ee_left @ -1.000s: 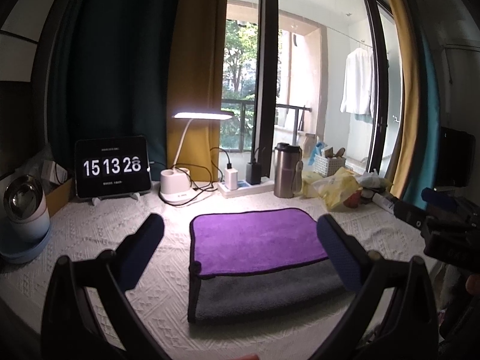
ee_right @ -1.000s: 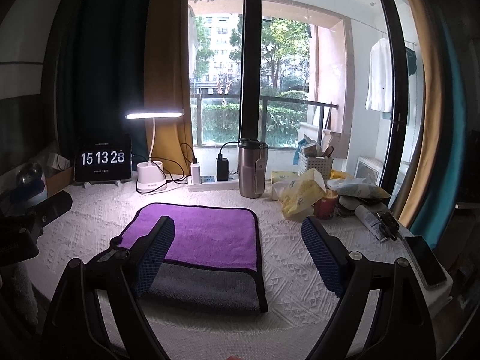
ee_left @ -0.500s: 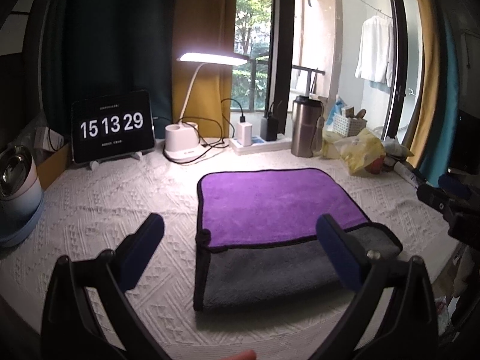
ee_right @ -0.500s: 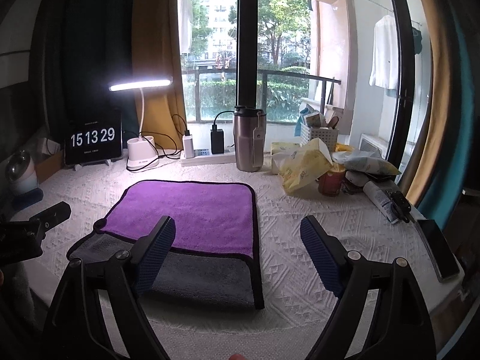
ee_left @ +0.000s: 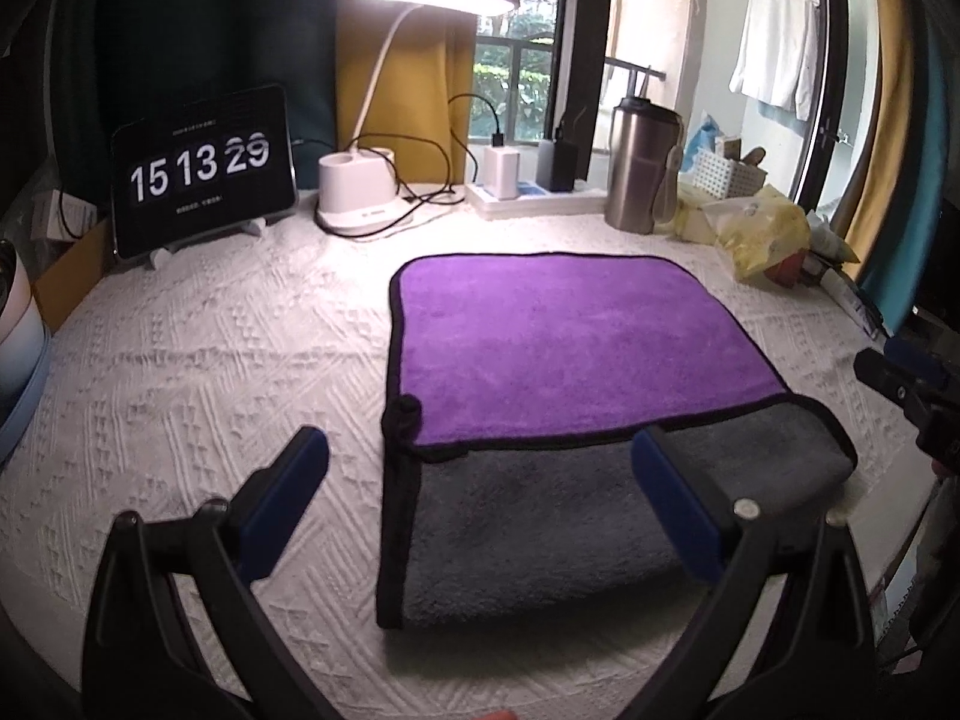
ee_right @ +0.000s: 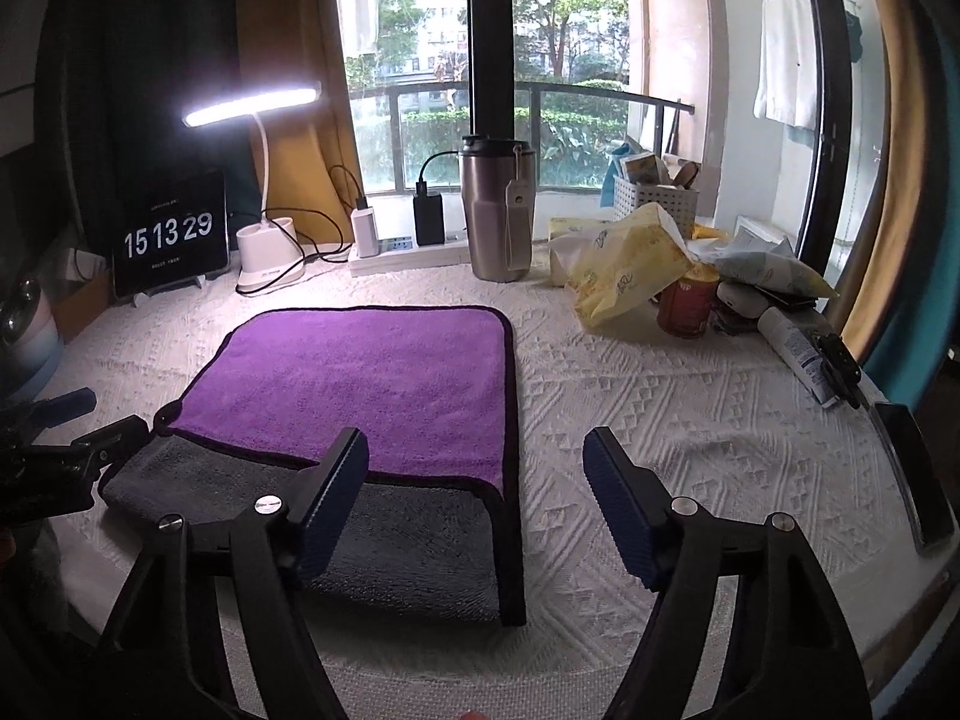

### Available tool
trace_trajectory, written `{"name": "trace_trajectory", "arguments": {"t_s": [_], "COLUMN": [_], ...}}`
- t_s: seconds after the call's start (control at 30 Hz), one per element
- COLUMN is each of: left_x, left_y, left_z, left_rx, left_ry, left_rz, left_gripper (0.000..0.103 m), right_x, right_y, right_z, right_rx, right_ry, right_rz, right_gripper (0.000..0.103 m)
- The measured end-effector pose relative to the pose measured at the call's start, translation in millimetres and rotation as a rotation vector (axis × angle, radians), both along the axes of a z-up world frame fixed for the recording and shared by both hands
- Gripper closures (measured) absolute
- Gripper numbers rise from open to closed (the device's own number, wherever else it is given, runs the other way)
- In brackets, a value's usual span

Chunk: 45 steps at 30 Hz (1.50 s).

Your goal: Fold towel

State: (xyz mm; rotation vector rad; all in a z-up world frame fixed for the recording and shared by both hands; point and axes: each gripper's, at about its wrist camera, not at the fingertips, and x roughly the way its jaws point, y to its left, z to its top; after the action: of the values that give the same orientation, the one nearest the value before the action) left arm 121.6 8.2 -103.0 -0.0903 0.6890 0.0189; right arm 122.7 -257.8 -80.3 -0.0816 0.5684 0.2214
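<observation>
A towel [ee_left: 570,348] lies on the white textured table cover, folded once: the purple face on top, a grey strip showing along the near edge. It also shows in the right wrist view [ee_right: 372,384]. My left gripper [ee_left: 480,480] is open and empty, above the towel's near left corner. My right gripper [ee_right: 477,474] is open and empty, above the towel's near right corner. The right gripper also shows at the right edge of the left wrist view [ee_left: 900,372], and the left gripper at the left edge of the right wrist view [ee_right: 60,450].
At the back stand a tablet clock [ee_left: 204,168], a lit desk lamp [ee_left: 360,192], a power strip with chargers [ee_left: 528,192] and a steel tumbler [ee_right: 498,210]. Bags, a can [ee_right: 687,306], a tube and a phone [ee_right: 912,468] crowd the right side.
Both grippers have moved forward and down toward the towel's near edge. The towel has not moved. Both stay open.
</observation>
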Motion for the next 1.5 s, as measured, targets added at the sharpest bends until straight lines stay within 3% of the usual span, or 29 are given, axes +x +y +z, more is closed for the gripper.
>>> {"name": "trace_trajectory", "arguments": {"t_s": [0.17, 0.3, 0.5, 0.7, 0.83, 1.17, 1.5], "left_x": [12, 19, 23, 26, 26, 20, 12], "left_y": [2, 2, 1, 2, 3, -1, -3], "left_z": [-14, -23, -30, -35, -35, -33, -21], "left_rx": [-0.009, -0.026, -0.03, -0.024, -0.022, -0.035, -0.052], "left_ry": [0.069, 0.118, 0.157, 0.186, 0.186, 0.173, 0.127], "left_rz": [-0.012, -0.028, -0.04, -0.033, -0.03, -0.072, -0.093], "left_gripper": [0.01, 0.017, 0.029, 0.034, 0.05, 0.079, 0.087], "right_x": [15, 23, 32, 37, 37, 33, 25], "right_y": [-1, 1, 4, 7, 11, 19, 15], "right_z": [-14, -24, -38, -48, -50, -54, -41], "right_rx": [0.002, -0.007, -0.03, -0.05, -0.067, -0.127, -0.119], "right_ry": [0.059, 0.103, 0.167, 0.208, 0.21, 0.194, 0.133], "right_rz": [0.003, 0.017, 0.032, 0.041, 0.056, 0.067, 0.068], "right_gripper": [0.032, 0.044, 0.055, 0.056, 0.058, 0.094, 0.098]}}
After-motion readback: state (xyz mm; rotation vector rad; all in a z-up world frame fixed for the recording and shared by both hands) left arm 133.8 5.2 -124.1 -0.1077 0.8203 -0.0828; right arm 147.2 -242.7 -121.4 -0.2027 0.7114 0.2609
